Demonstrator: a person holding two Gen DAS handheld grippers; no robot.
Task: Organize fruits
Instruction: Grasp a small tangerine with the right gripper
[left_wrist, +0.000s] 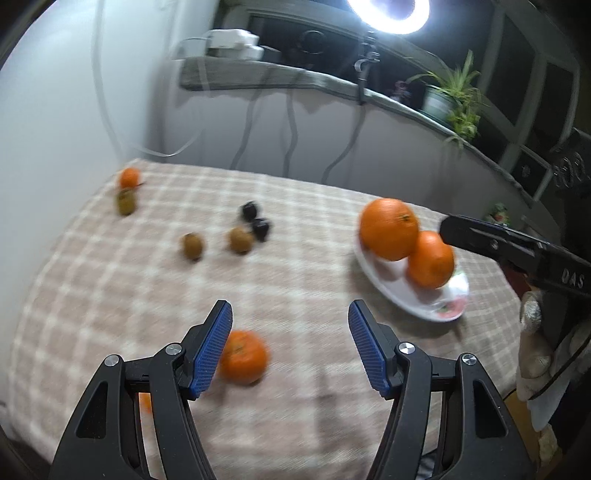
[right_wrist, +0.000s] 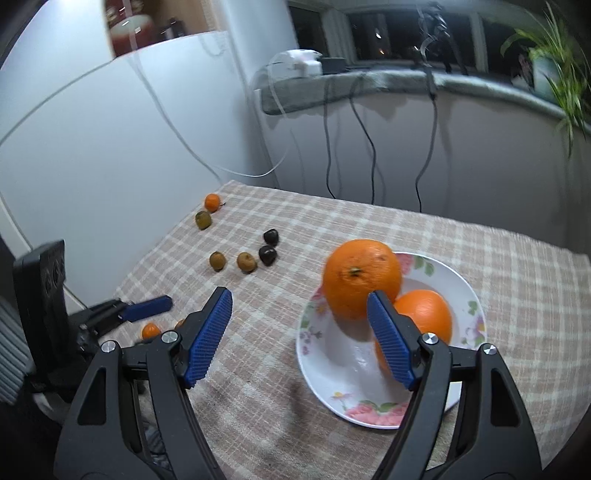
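Landmark: floral plate (right_wrist: 469, 295), white with pink flower print, sitting on the checked cloth (right_wrist: 369, 229).

- Two big oranges on the plate, touching. Larger orange (right_wrist: 360, 277) sits at the plate's far-left rim, stem end facing the right wrist camera. Second orange (right_wrist: 424, 314) sits right of it, toward plate centre, partly hidden by the right gripper's finger. Both round, no long axis to call.
- Right gripper (right_wrist: 299, 336): jaws apart, nothing between the pads. Right finger overlaps the plate in view; can't tell if it touches anything.
- Left gripper (left_wrist: 290, 349): jaws apart, empty, hanging over the cloth left of the plate. A mandarin (left_wrist: 243, 356) lies on the cloth just behind its left pad; contact unclear, image blurred.
- Further left of the plate: two dark plums (right_wrist: 269, 245) side by side, two brownish-green kiwis (right_wrist: 232, 260) next to them.
- Far left, near the cloth's back corner: small mandarin (right_wrist: 212, 202) with a greenish fruit (right_wrist: 203, 220) just beside it.
- Another small mandarin (right_wrist: 150, 330) near the cloth's left edge, below the left gripper's blue finger as seen from the right wrist.

Surface: beige and white check fabric, slightly rumpled.
Room: white wall panel left, grey sill (right_wrist: 332, 86) behind with cables (right_wrist: 364, 140) hanging down, potted plant (left_wrist: 450, 96) on the sill to the right, ring light (left_wrist: 388, 14) overhead, dark window.
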